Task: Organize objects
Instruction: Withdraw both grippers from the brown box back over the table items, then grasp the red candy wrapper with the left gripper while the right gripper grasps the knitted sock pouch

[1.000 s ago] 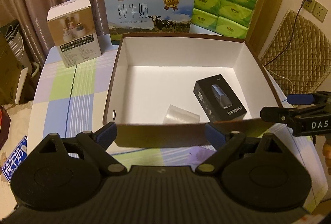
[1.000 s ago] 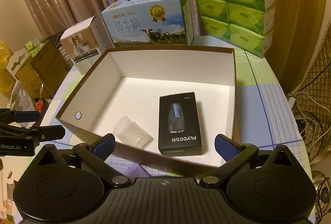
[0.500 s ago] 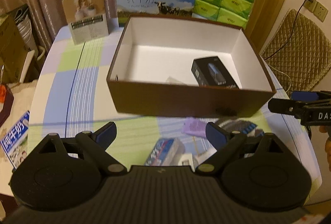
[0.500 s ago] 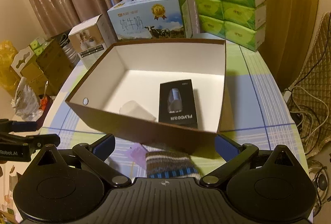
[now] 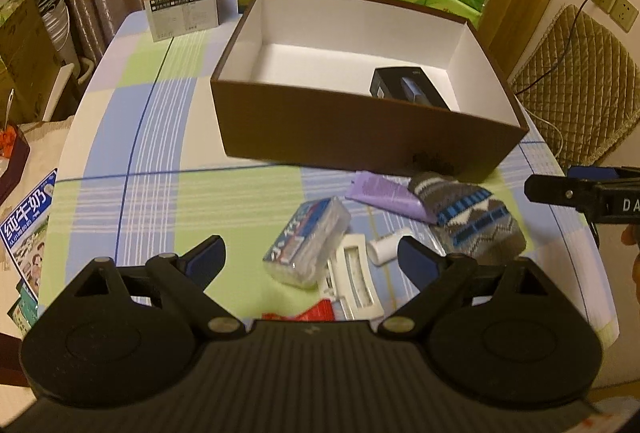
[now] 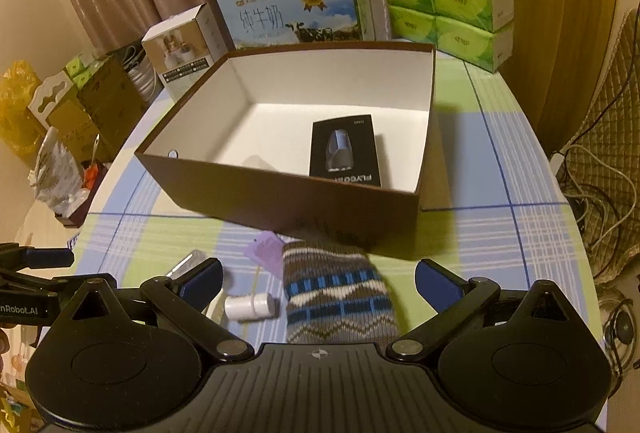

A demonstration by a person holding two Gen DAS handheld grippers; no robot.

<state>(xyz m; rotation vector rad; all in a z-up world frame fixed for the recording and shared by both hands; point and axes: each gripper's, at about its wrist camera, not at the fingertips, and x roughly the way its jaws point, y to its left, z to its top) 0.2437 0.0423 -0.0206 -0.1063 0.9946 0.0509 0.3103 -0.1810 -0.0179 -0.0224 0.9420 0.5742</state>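
Both tools (image 5: 310,259) (image 6: 318,279) spread, empty; brown box (image 5: 360,137) wall hides half the black carton (image 5: 408,93).

- Open brown cardboard box with white inside (image 5: 360,137) stands on the checked worktop (image 5: 160,201).
- Black rectangular product carton (image 6: 346,151) lies flat inside it, towards the right wall.
- Grey, blue and white patterned knitted sock (image 6: 338,297) lies just before the box's front wall.
- Lilac plastic tube (image 5: 384,195) touches the sock.
- Clear plastic case with blue label (image 5: 306,241) lies tilted beside a small white cylinder (image 6: 250,307).
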